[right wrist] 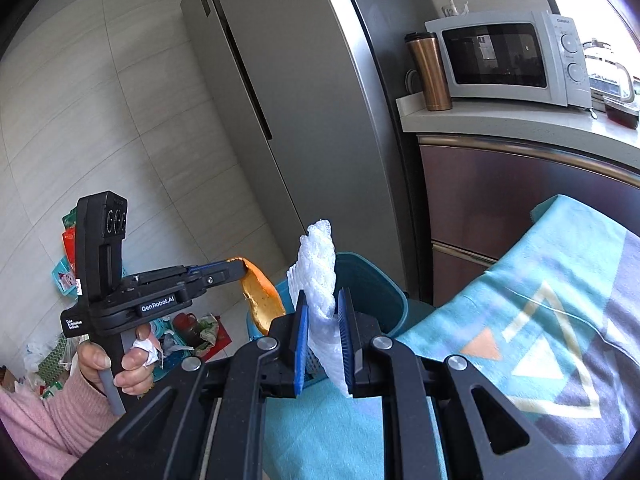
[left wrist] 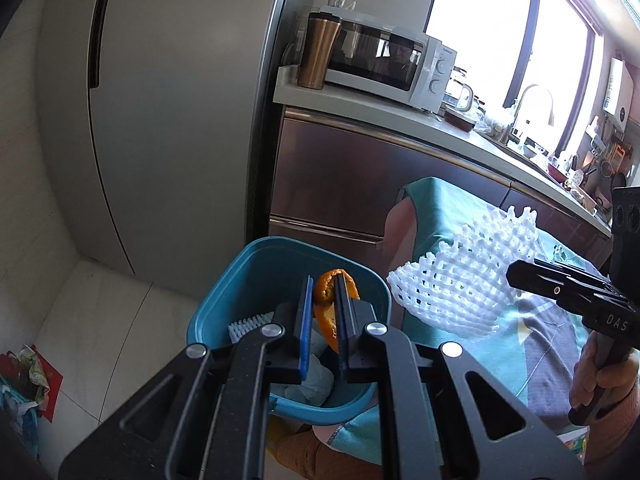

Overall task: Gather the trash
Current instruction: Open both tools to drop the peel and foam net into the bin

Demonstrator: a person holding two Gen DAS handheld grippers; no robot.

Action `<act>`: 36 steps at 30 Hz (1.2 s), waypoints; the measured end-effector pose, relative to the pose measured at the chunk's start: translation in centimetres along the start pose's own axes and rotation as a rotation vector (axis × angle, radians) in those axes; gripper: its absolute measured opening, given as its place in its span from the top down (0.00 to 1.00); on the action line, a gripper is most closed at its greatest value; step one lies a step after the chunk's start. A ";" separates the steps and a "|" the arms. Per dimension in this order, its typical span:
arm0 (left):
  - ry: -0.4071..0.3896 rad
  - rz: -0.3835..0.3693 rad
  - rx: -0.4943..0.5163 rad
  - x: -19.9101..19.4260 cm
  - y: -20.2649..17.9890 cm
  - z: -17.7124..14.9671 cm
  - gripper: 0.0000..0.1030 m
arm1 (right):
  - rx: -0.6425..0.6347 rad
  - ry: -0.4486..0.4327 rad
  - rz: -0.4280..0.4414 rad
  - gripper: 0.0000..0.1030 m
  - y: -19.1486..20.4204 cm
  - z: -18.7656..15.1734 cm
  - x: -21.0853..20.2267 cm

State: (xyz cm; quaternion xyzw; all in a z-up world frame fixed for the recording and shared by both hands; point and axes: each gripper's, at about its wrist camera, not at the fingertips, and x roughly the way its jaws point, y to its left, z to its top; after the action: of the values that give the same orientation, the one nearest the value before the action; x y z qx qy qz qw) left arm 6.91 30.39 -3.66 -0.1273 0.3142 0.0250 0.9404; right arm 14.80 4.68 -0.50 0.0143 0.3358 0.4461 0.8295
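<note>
My left gripper (left wrist: 323, 280) is shut on an orange peel (left wrist: 329, 309), which hangs over the open blue trash bin (left wrist: 248, 280). The bin holds crumpled paper and a white foam piece. In the right wrist view the left gripper (right wrist: 239, 268) reaches in from the left with the orange peel (right wrist: 262, 300) dangling beside the blue bin (right wrist: 368, 284). My right gripper (right wrist: 322, 296) is shut on a white foam fruit net (right wrist: 318, 264), held just in front of the bin. From the left wrist view the foam net (left wrist: 460, 276) hangs to the bin's right, pinched by the right gripper (left wrist: 514, 274).
A teal patterned tablecloth (right wrist: 540, 320) covers a table beside the bin. Behind stand a grey fridge (left wrist: 160, 120) and a counter (left wrist: 360, 102) with a white microwave (left wrist: 392, 64) and a copper tumbler (left wrist: 318, 52). Bags and packets (right wrist: 188, 328) lie on the tiled floor at left.
</note>
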 end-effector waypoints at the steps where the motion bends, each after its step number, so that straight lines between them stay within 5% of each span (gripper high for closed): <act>1: 0.004 0.006 -0.002 0.3 0.3 0.0 0.90 | 0.001 0.003 0.005 0.87 0.1 0.1 0.3; 29: 0.146 0.107 -0.020 10.3 2.2 -1.2 0.89 | 0.014 0.193 -0.042 0.86 0.5 2.0 11.7; 36: 0.171 0.110 -0.021 12.7 2.1 -1.7 0.87 | 0.053 0.221 -0.075 0.77 -0.2 2.0 13.0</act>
State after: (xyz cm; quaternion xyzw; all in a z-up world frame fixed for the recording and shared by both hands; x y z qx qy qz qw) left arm 15.82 31.58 -13.05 -0.1212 0.3997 0.0686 0.9060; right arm 20.99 14.88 -6.08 -0.0255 0.4374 0.4047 0.8027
